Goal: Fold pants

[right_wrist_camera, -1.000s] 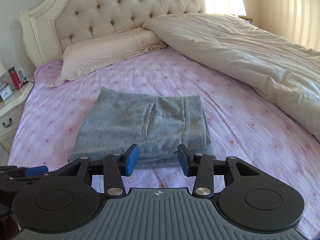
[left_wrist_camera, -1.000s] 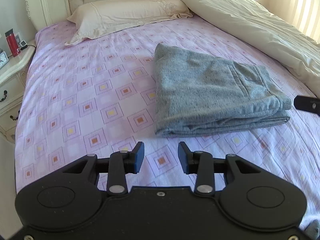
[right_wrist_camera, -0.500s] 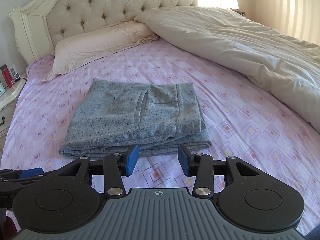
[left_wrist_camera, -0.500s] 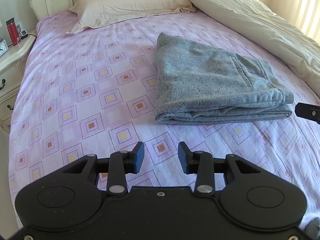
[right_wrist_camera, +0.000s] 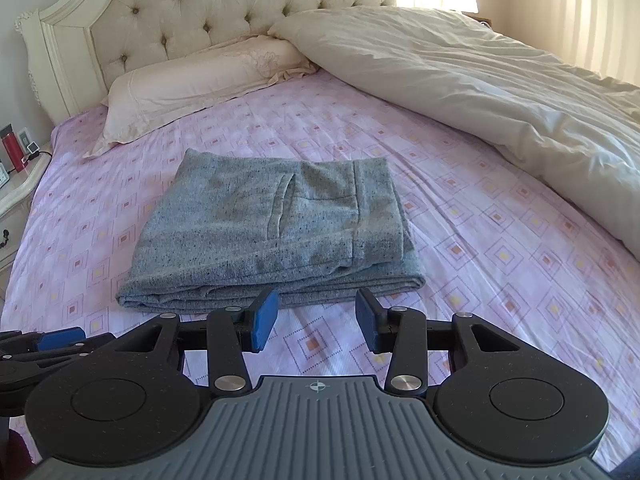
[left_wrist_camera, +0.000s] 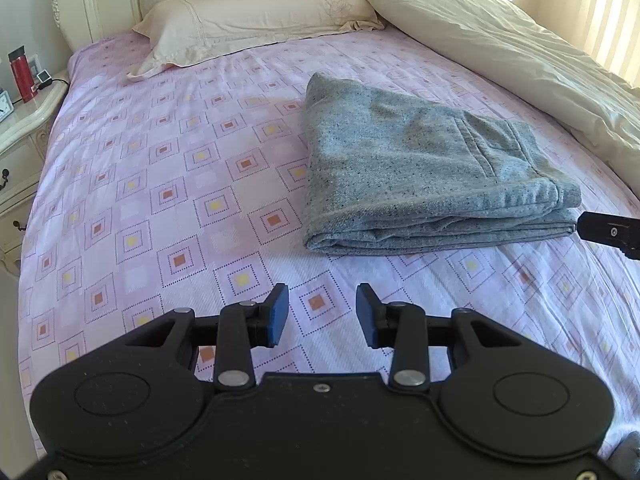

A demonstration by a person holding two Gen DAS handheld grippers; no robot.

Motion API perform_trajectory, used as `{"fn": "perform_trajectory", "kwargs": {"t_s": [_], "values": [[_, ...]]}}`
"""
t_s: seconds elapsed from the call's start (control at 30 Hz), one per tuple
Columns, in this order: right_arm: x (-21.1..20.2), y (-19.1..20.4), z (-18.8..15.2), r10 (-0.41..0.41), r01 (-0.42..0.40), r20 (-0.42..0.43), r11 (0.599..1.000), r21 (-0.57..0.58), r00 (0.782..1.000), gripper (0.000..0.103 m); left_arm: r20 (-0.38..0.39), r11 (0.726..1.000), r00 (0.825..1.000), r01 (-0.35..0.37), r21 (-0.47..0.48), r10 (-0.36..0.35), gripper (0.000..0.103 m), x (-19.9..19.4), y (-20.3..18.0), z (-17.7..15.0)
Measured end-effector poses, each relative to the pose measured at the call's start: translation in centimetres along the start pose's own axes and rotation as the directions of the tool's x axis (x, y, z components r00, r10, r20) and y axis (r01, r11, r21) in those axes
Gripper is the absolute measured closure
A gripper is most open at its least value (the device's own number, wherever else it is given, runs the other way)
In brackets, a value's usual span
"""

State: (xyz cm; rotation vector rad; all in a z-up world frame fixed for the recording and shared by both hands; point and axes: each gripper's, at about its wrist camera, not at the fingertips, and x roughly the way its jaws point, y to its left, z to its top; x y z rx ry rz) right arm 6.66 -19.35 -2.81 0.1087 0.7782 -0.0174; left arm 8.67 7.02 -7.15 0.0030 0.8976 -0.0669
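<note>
Both grippers are being held above the pink bedsheet point(left_wrist_camera: 168, 184), nothing between their parted fingers: left gripper point(left_wrist_camera: 322, 314), right gripper point(right_wrist_camera: 316, 316). Grey pants point(right_wrist_camera: 272, 232) are being left folded just beyond, untouched.

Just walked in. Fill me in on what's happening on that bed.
A person holding two hand-held grippers is folding pants. The grey pants lie in a neat stacked rectangle on the pink patterned bedsheet. The left hand-held gripper and the right hand-held gripper are both open, empty and short of the near edge of the pants. The fold looks finished.
</note>
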Motion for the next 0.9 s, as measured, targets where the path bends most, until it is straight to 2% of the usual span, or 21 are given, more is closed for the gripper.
{"fn": "perform_trajectory", "kwargs": {"t_s": [0.9], "values": [[0.47, -0.09, -0.2, 0.0, 0.0, -0.019, 1.0, -0.001, 1.0, 0.061, 0.012, 1.0, 1.0, -0.001, 0.009, 0.001, 0.056, -0.01, -0.19, -0.13]]}}
